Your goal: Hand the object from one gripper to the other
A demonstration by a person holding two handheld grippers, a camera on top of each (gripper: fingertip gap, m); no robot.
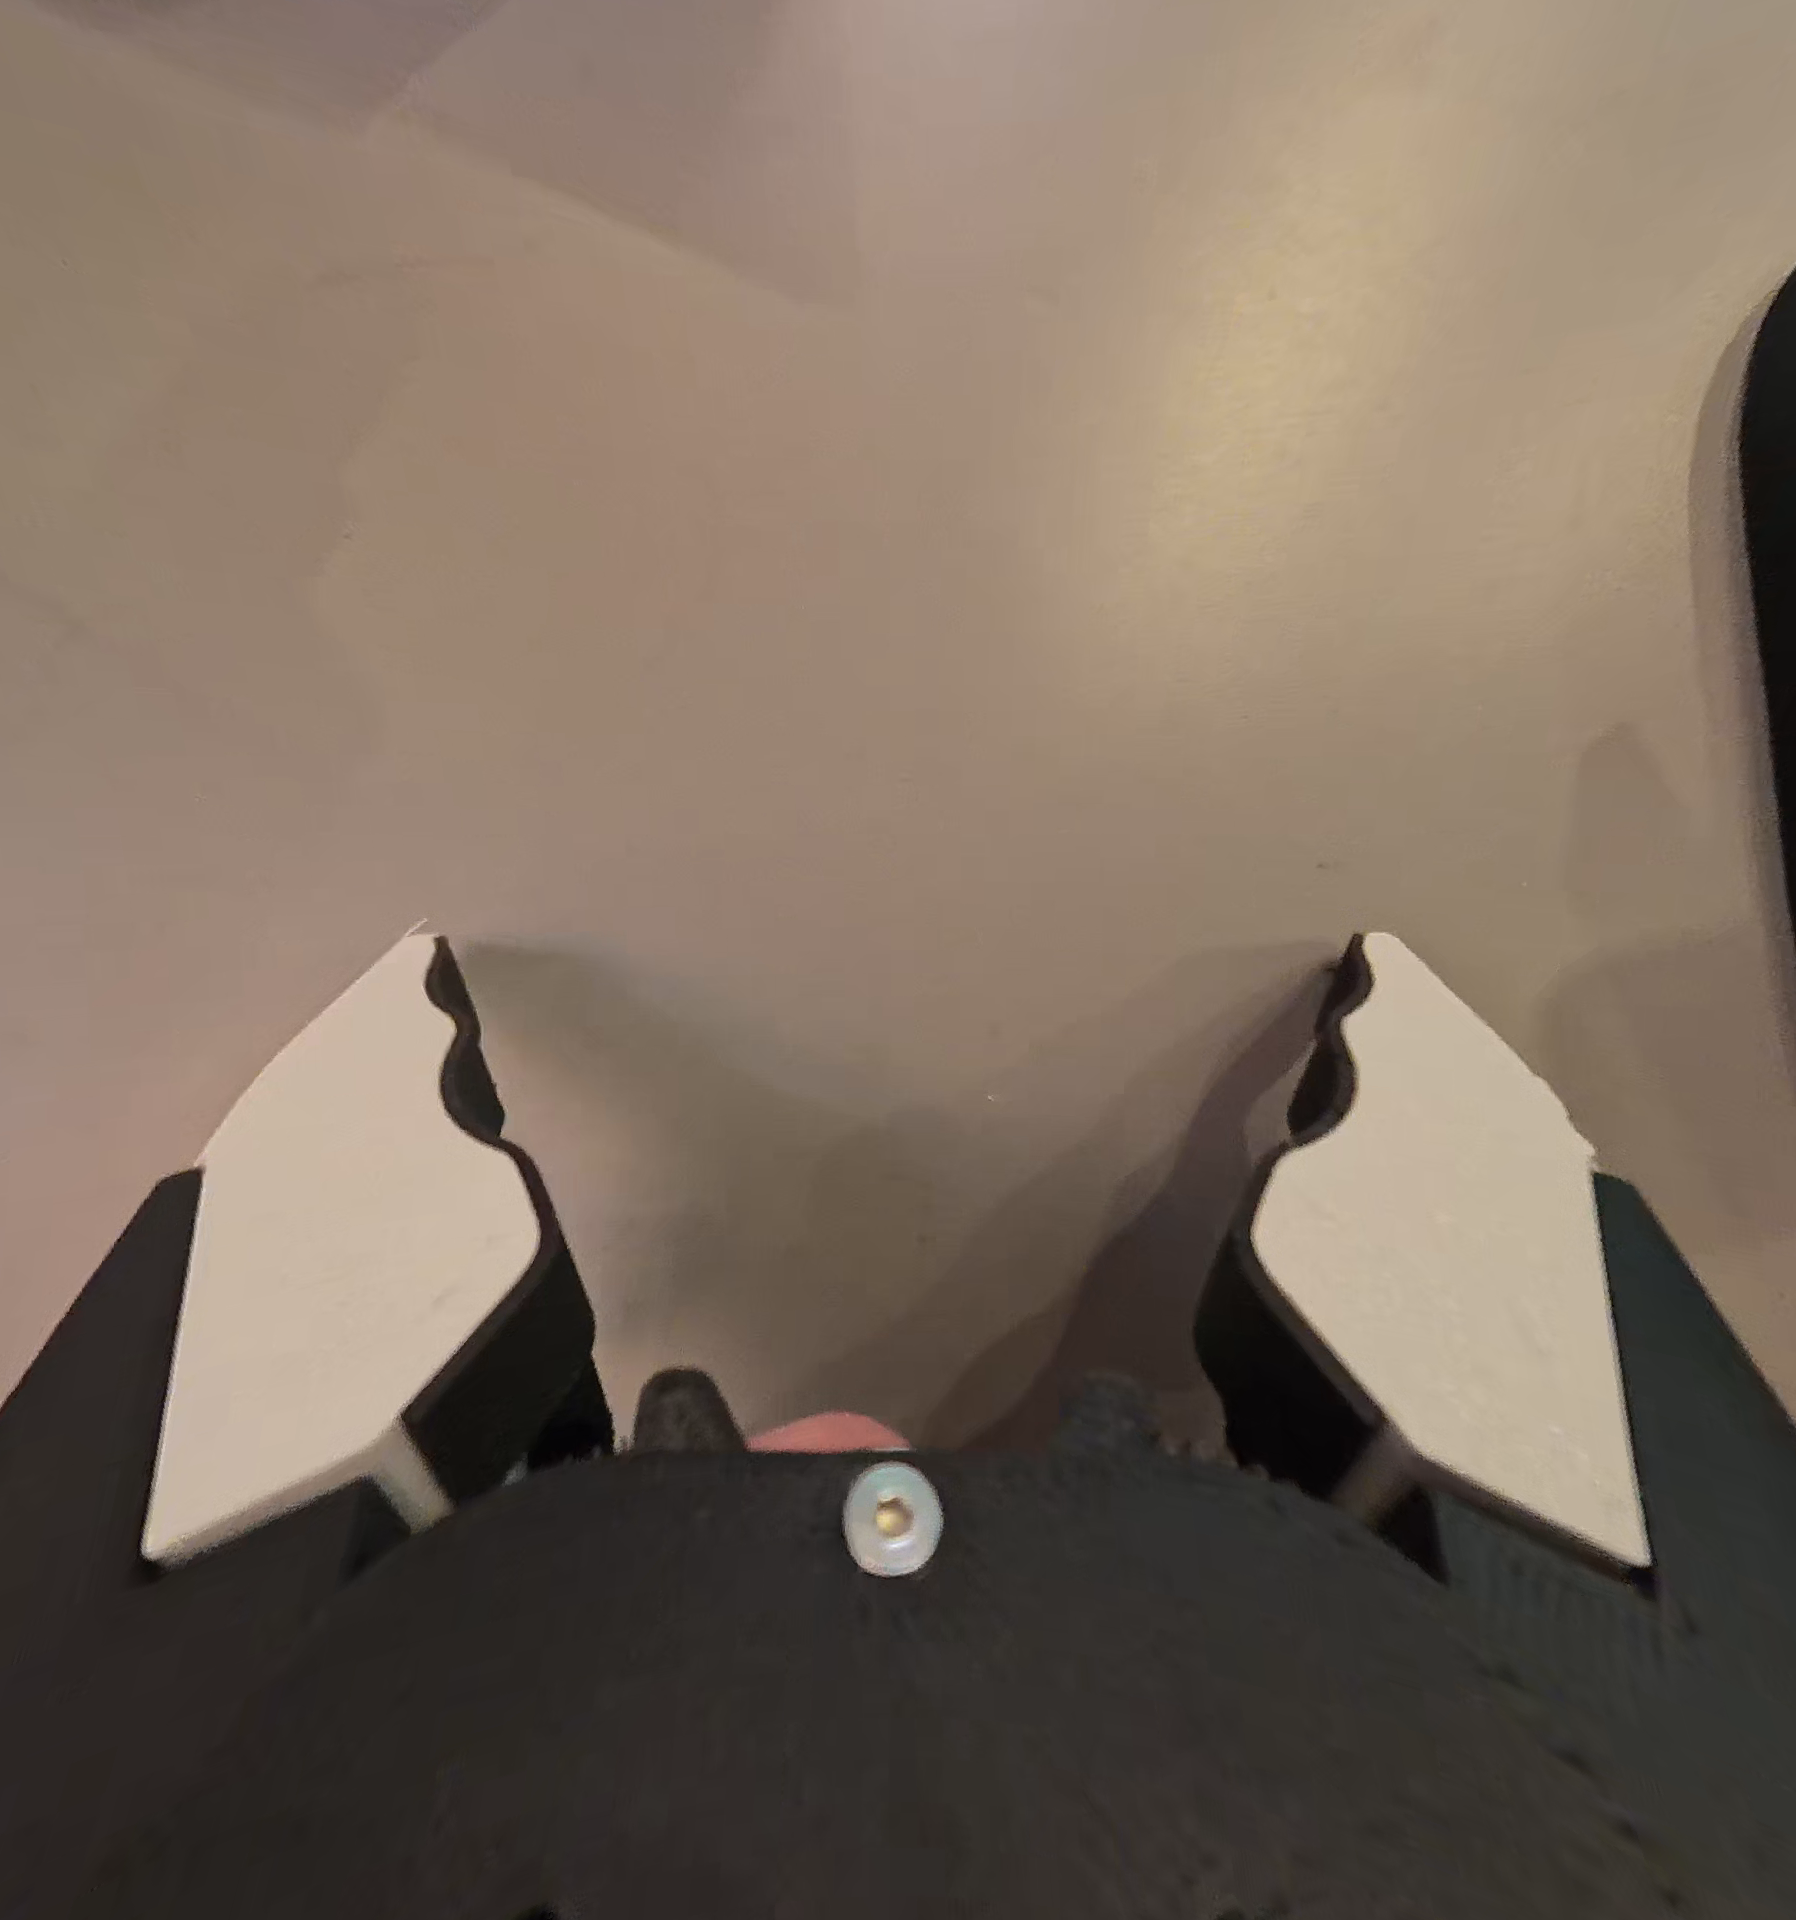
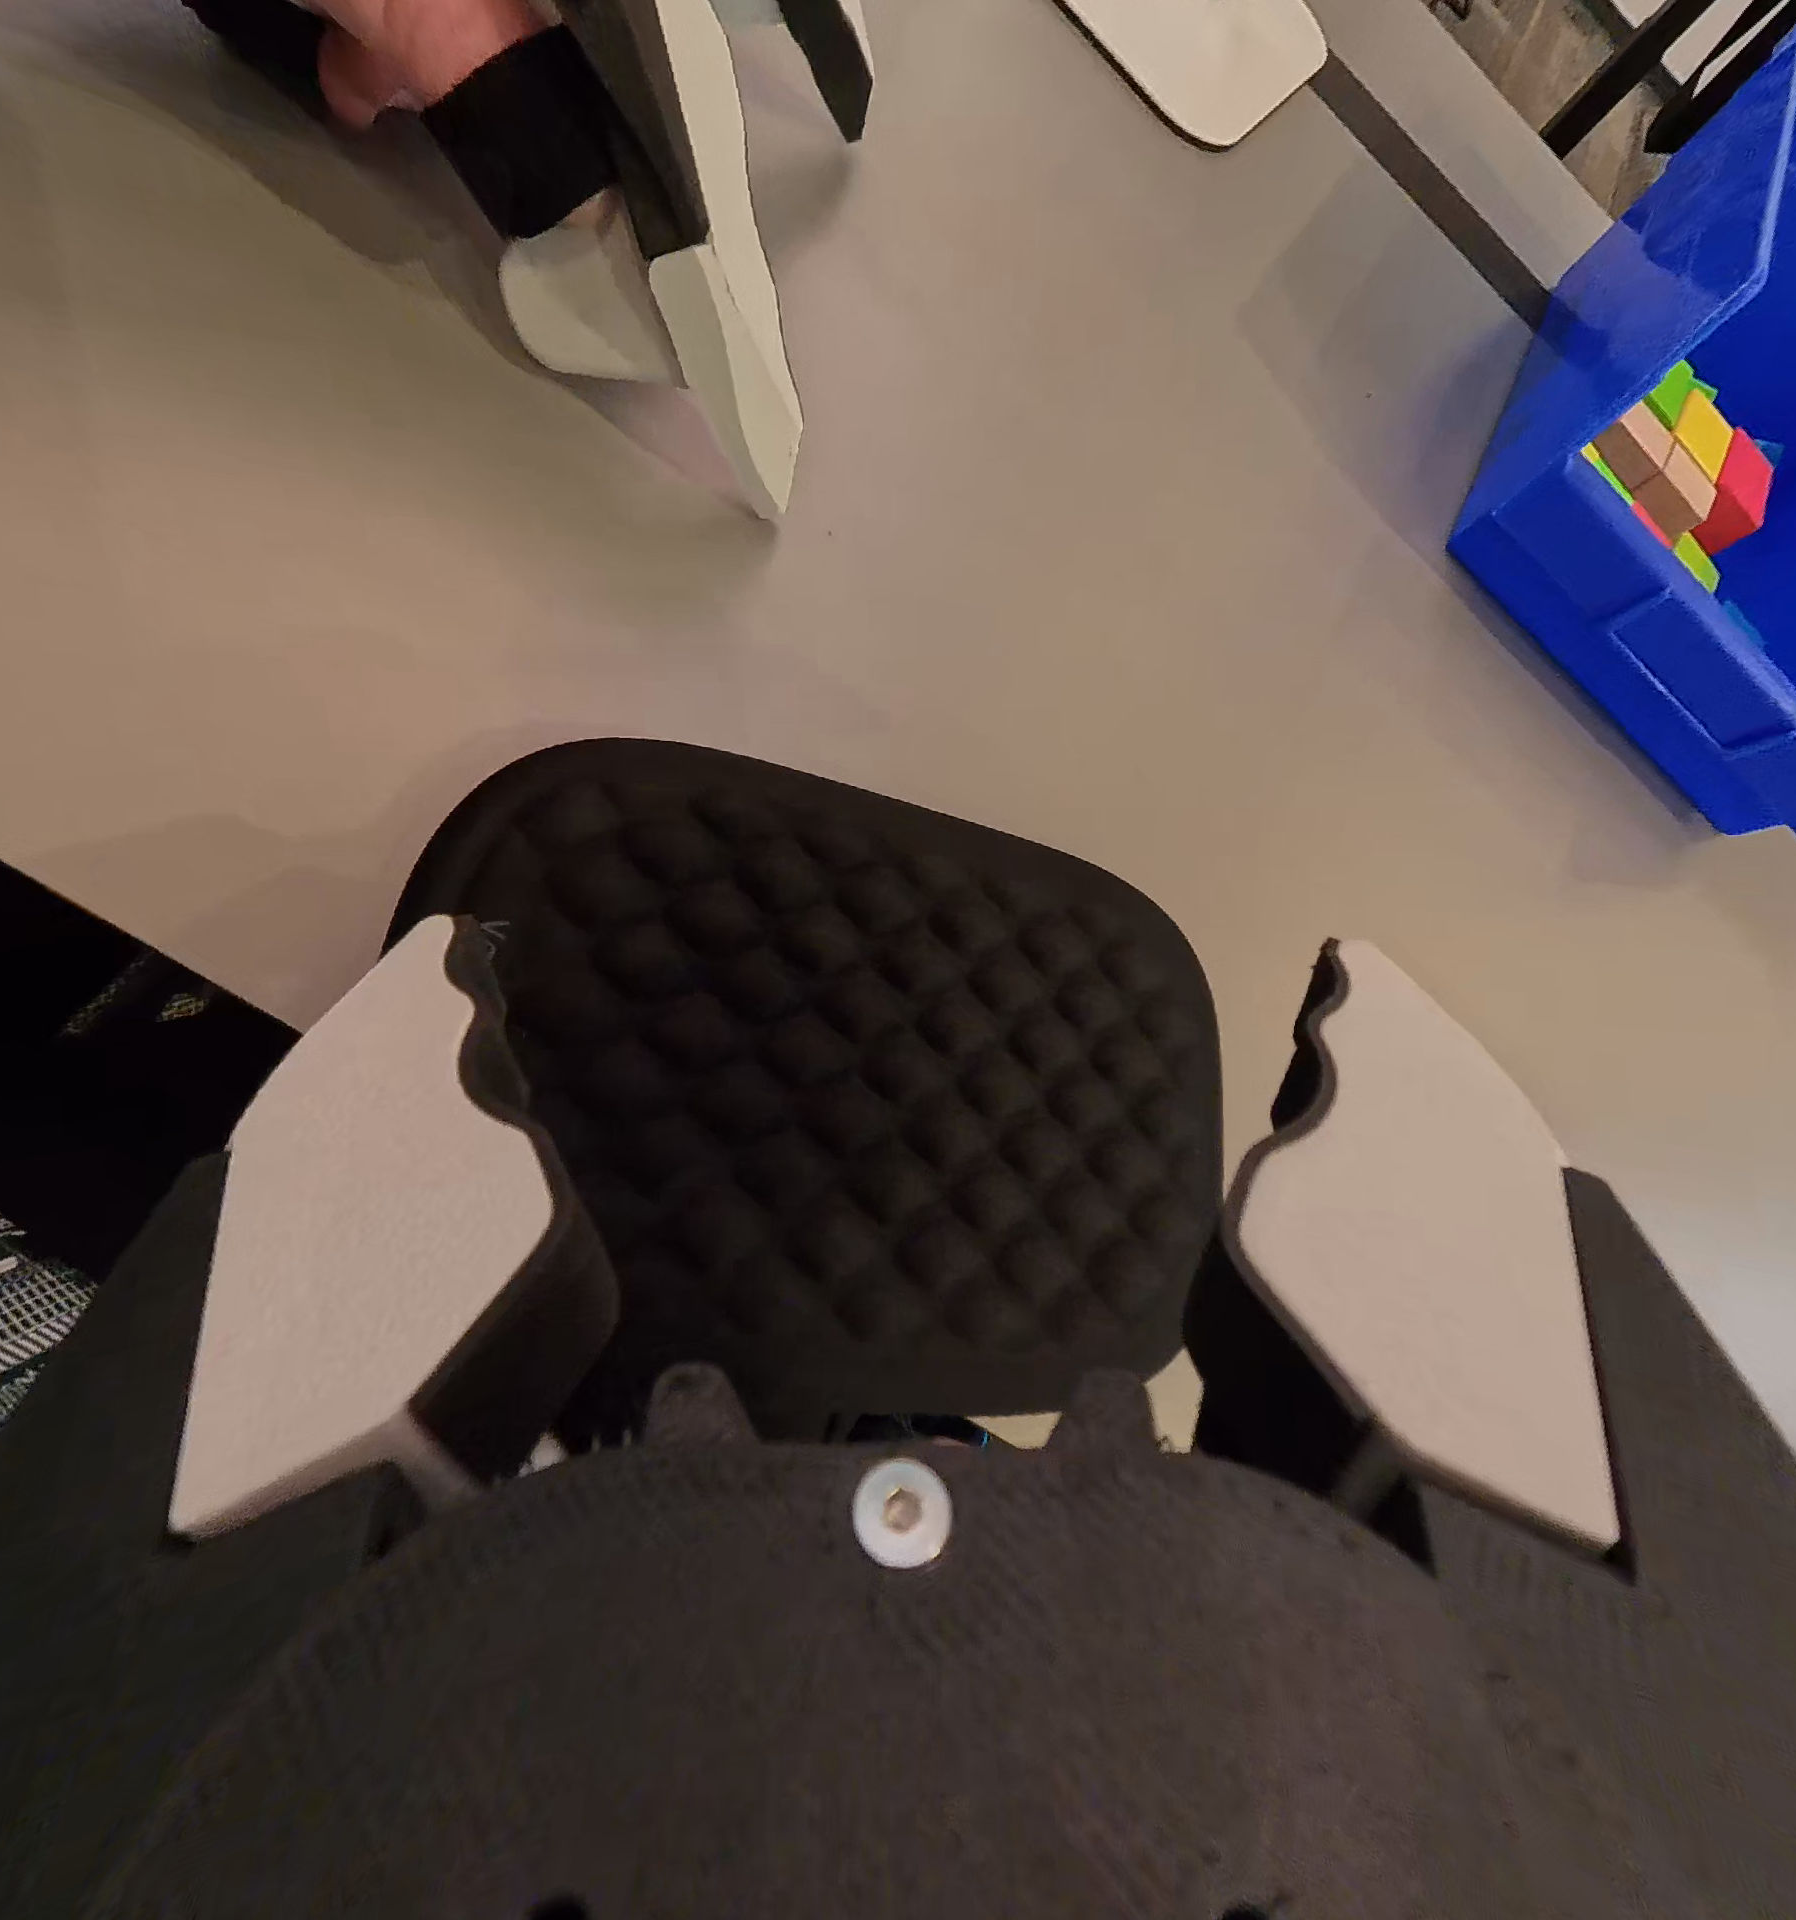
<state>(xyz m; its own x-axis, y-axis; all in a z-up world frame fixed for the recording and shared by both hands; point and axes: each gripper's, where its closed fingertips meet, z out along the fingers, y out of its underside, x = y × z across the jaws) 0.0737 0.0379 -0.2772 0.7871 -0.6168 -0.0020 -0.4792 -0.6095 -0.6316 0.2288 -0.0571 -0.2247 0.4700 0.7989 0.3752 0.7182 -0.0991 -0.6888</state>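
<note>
Black padded case [image 2: 852, 1091] lies flat, long axis diagonal.

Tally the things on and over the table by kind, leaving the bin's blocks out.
Tongs: 2 (left tongs, right tongs)
Black pad: 1
Blue bin: 1
White base: 1
Total: 5

The smooth pale grey tabletop [image 2: 977, 582] carries a black, rounded, dimpled foam pad [image 2: 852, 1091] lying flat between the right jaws. A blue plastic bin [image 2: 1642, 623] of coloured wooden cubes [image 2: 1683, 468] stands well beyond, rightward.
</note>
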